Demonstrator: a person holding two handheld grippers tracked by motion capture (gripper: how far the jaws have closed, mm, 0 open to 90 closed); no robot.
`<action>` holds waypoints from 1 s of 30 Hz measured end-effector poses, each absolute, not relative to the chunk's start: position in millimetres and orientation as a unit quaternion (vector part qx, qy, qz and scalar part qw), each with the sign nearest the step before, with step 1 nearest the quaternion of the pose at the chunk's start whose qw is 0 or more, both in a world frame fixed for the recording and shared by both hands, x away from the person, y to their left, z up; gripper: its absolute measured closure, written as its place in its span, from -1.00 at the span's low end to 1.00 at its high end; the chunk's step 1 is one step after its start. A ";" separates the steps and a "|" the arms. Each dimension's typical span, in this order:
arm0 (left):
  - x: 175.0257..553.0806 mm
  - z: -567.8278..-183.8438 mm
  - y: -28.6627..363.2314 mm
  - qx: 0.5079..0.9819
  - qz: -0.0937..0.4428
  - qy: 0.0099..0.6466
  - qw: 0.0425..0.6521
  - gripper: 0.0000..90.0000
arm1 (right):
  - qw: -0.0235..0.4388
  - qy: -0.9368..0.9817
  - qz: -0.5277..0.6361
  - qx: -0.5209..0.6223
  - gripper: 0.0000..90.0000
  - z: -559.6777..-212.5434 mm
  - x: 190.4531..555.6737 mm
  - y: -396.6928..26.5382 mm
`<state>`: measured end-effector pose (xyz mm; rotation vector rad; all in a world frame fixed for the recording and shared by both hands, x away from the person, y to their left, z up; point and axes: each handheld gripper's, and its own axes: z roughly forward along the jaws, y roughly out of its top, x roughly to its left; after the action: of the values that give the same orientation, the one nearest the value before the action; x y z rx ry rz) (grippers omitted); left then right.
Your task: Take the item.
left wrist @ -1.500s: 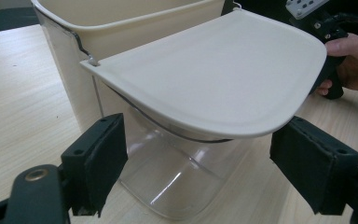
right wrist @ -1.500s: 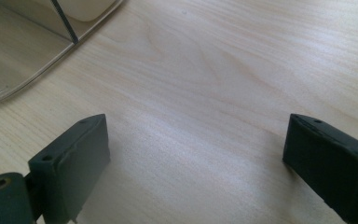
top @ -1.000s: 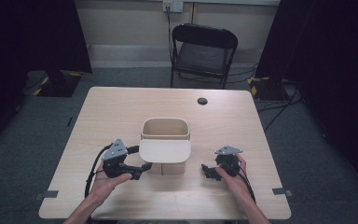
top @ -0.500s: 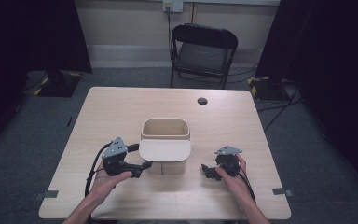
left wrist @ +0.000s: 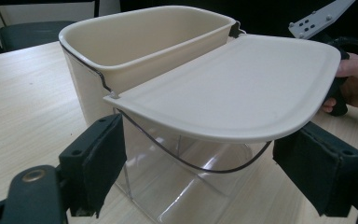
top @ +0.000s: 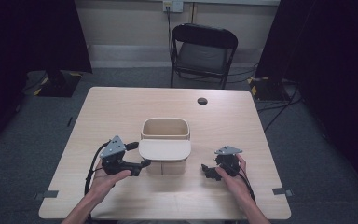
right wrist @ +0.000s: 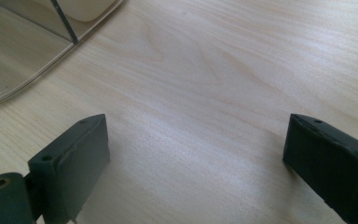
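A cream tub [top: 165, 129] stands mid-table on a clear plastic base [left wrist: 191, 186], its flat cream lid [top: 164, 149] folded out level toward me. A thin wire runs along the tub's rim and under the lid. My left gripper [top: 140, 155] sits at the lid's left edge. In the left gripper view its jaws [left wrist: 205, 158] stand wide on either side of the clear base, below the lid [left wrist: 242, 88], with the pads off it. My right gripper [top: 207, 171] rests right of the tub, open over bare wood [right wrist: 196, 149], with nothing between its pads.
The light wooden table [top: 121, 107] has a small black round disc [top: 202, 101] near its far edge. A black folding chair [top: 204, 51] stands behind the table. Dark curtains flank the room and cables lie on the grey floor.
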<state>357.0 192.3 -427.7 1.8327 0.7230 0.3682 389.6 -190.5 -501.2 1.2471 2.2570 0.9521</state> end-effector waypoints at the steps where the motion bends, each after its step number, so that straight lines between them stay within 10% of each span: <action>1: 357.3 -427.3 192.5 0.772 0.155 0.303 0.536 -0.63 | 0.195 0.805 0.340 0.445 -0.86 -501.2 389.6 -190.5; 30: 366.0 -415.1 190.6 0.769 0.144 0.301 0.544 -0.62 | 0.194 0.805 0.340 0.446 -0.86 -501.1 389.5 -190.4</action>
<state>366.0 190.6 -415.1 1.8254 0.7152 0.3424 389.5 -190.4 -501.1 1.2500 2.2573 0.9519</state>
